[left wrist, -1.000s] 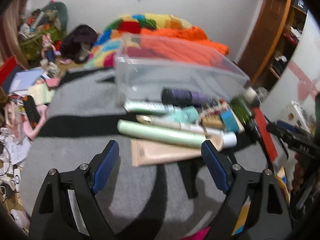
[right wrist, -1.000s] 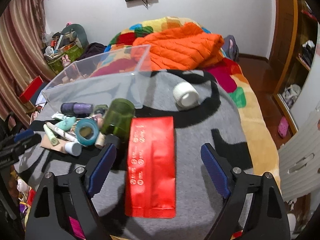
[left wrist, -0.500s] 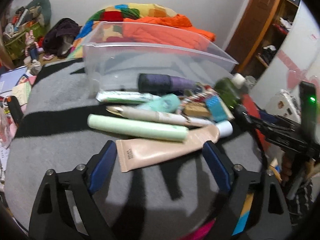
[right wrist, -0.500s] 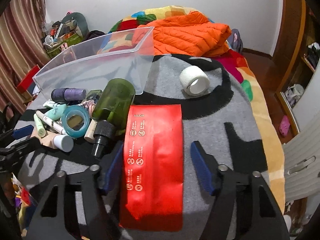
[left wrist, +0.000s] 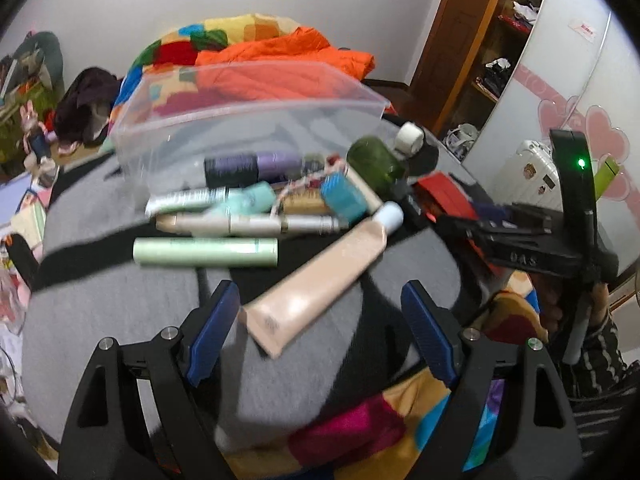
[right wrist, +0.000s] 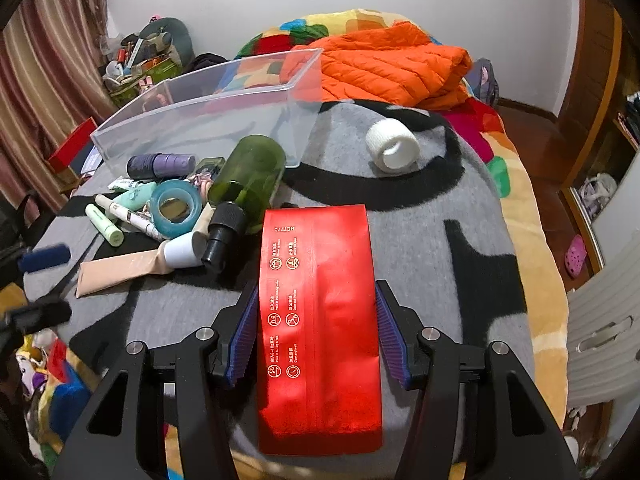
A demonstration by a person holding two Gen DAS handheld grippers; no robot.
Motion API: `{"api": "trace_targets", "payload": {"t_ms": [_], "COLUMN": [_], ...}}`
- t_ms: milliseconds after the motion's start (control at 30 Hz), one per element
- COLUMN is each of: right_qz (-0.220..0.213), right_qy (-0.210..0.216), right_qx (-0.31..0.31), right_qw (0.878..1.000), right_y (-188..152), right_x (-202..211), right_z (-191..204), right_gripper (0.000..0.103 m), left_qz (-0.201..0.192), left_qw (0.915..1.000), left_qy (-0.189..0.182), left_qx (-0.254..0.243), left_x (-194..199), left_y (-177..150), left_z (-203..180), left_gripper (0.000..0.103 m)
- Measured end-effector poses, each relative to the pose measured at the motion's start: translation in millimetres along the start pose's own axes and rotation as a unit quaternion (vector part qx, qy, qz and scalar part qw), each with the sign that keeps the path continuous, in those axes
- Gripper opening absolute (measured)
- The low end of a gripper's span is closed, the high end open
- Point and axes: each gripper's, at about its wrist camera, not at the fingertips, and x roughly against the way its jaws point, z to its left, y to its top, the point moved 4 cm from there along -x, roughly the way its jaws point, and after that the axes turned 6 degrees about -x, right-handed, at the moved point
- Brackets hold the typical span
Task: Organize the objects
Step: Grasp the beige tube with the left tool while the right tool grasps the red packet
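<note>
Right gripper (right wrist: 316,336) — jaws narrowed around the red foil pouch (right wrist: 318,320), pads at or just beside its long edges | pouch flat on grey blanket (right wrist: 420,248), long axis running straight away between the fingers | left gripper (left wrist: 320,336) spread, empty — peach tube (left wrist: 320,280) lying diagonally just ahead | clear bin (right wrist: 208,120) beyond, upper left.

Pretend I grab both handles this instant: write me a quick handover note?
Right gripper: closed around the red pouch, pads at both its edges; the pouch lies flat on the grey blanket.
Left gripper: open, holding nothing, with the beige tube's crimped end between its pads.
Clear bin: looks empty.
Done: nothing is binned yet.
Left: pouch, beige tube, green bottle, teal tape roll, white roll and the pile of tubes beside the bin.
</note>
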Motion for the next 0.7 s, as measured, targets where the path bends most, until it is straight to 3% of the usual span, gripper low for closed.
{"api": "trace_targets", "payload": {"t_ms": [100, 167, 333, 433, 500, 600, 700], "right_qz": [-0.005, -0.009, -0.007, -0.002, 0.003, -0.002, -0.01], "right_qy": [0.009, 0.01, 0.007, -0.001, 0.0, 0.0, -0.002], "right_qx": [-0.017, -0.026, -0.01, -0.001, -0.003, 0.002, 0.006], "right_qw": [1.0, 1.0, 1.0, 1.0, 1.0, 1.0, 1.0], "right_y": [8.0, 14.1, 22.9, 23.1, 22.0, 20.0, 18.6], "right_x": [3.1, 2.5, -7.5, -17.1, -21.4, -21.1, -16.2], "right_z": [-5.8, -7.5, -1.4, -1.2, -1.5, -1.8, -2.1], "right_gripper": [0.056, 0.064, 0.065, 0.065, 0.065, 0.055, 0.051], "left_qz": [0.007, 0.017, 0.056, 0.077, 0.071, 0.069, 0.065], "left_qw": [0.9997, 0.9991, 0.9954, 0.9926, 0.9918, 0.9911, 0.9923], "left_qy": [-0.008, -0.013, -0.011, -0.022, -0.017, -0.025, -0.036], "left_qx": [-0.021, -0.036, -0.077, -0.091, -0.105, -0.112, -0.099], "left_x": [-12.2, -23.5, -56.5, -70.7, -73.1, -72.7, -68.6], "left_y": [14.0, 18.9, 23.0, 23.6, 24.3, 25.1, 23.7], "left_z": [-6.3, -12.5, -25.4, -31.4, -35.5, -39.9, -37.2], "left_gripper": [0.084, 0.084, 0.078, 0.057, 0.049, 0.034, 0.028]}}
